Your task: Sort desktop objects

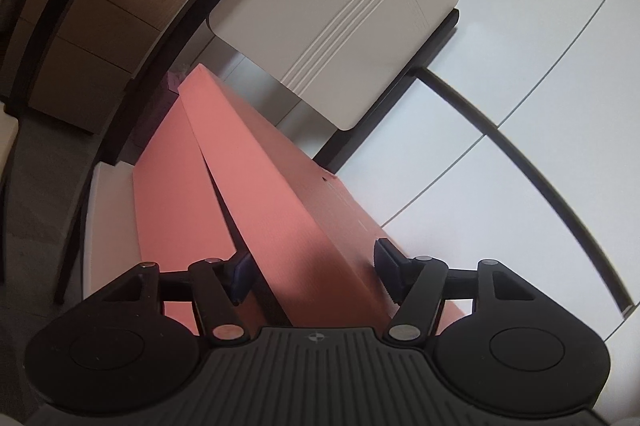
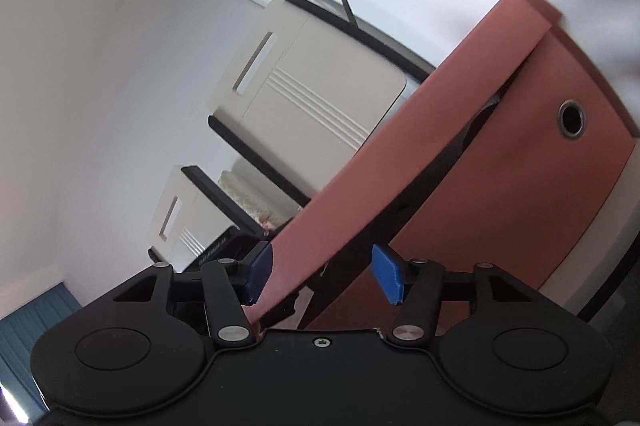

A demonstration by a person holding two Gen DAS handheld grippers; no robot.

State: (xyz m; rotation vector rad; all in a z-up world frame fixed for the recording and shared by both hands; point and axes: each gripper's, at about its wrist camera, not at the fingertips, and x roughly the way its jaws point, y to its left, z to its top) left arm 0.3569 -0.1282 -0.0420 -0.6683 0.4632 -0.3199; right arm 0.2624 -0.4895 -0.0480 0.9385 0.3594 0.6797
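One pink box [image 1: 256, 186], two grippers.

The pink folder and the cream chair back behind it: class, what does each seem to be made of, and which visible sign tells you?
Pink folder: probably matte coated cardboard; flat stiff covers, no glare, a metal-ringed hole. Cream chair back: likely moulded plastic with a smooth satin finish; raised ribs and a cut-out handle slot suggest moulding, though painted wood is possible.

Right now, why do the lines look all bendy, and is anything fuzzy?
Left wrist view: the fisheye lens bows the black table edge into a curve, and a dark shadow falls on the pink folder near the left hand-held gripper. Right wrist view: the pink folder's far corner is smeared with blur, while the right hand-held gripper looks sharp.
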